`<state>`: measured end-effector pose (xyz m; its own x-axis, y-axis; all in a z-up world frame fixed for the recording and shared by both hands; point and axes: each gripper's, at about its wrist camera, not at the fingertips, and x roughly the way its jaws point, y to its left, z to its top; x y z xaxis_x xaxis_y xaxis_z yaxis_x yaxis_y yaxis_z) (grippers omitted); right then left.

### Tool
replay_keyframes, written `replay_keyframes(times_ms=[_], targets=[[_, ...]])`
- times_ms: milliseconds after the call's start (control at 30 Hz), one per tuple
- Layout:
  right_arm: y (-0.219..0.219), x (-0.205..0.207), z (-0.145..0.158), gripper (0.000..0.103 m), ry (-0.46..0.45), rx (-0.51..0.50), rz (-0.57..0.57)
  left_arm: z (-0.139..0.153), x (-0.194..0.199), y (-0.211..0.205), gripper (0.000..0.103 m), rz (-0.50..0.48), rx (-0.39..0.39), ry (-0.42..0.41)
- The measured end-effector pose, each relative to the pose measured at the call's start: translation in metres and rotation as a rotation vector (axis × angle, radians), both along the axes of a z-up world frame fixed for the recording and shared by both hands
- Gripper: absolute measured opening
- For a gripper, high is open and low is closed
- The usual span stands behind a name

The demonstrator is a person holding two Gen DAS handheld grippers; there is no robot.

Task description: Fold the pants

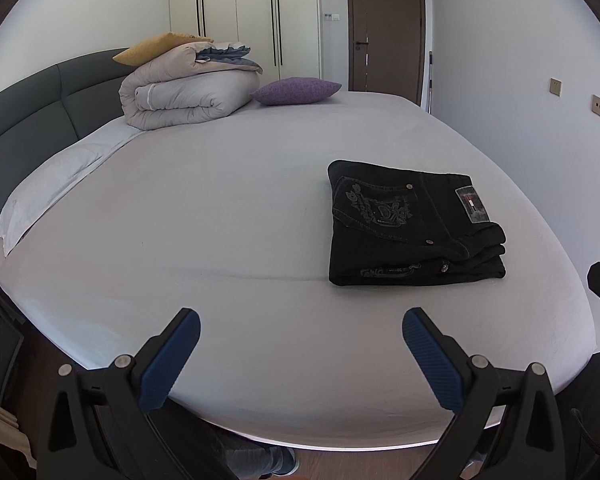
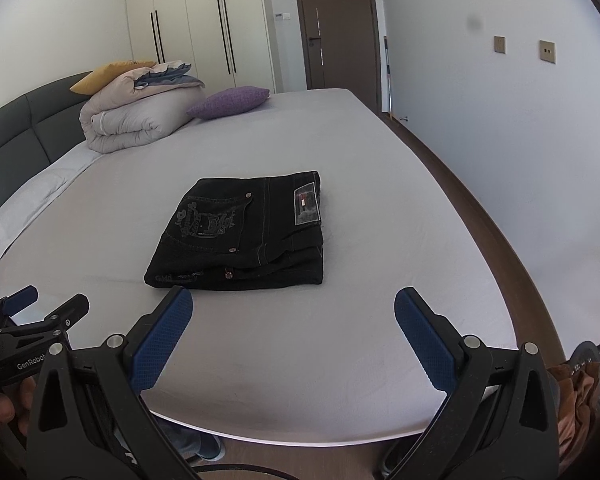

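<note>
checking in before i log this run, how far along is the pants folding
Done: the black pants lie on the bed as a compact, layered rectangle, back pocket and waistband patch facing up. In hand: nothing; the left tongs and right tongs are both open, empty and held clear of the pants near the bed's edge. Left: apparently nothing, though the stacked front edges look slightly uneven.

I'm looking into a home bedroom. A wide bed [image 1: 220, 208] with a pale fitted sheet fills my view, backed by a dark padded headboard [image 1: 32, 120]. A folded duvet [image 1: 180, 96] sits by it with a yellow cushion [image 1: 156, 46] and a purple cushion [image 1: 296, 90] alongside. Behind stand white built-in wardrobes [image 1: 244, 8] with long black handles, a brown door [image 1: 386, 28], and wall sockets [image 1: 598, 106] on the plain wall.
</note>
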<state>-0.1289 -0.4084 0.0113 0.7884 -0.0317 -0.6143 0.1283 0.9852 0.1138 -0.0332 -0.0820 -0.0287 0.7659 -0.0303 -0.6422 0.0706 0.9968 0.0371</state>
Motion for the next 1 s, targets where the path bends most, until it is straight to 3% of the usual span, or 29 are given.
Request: replay_keyframes(times_ms=[1000], targets=[[0.019,0.011,-0.011,0.103,0.027,-0.004,0.017,-0.003,-0.002,-0.002,0.103,-0.007,-0.003,0.01]])
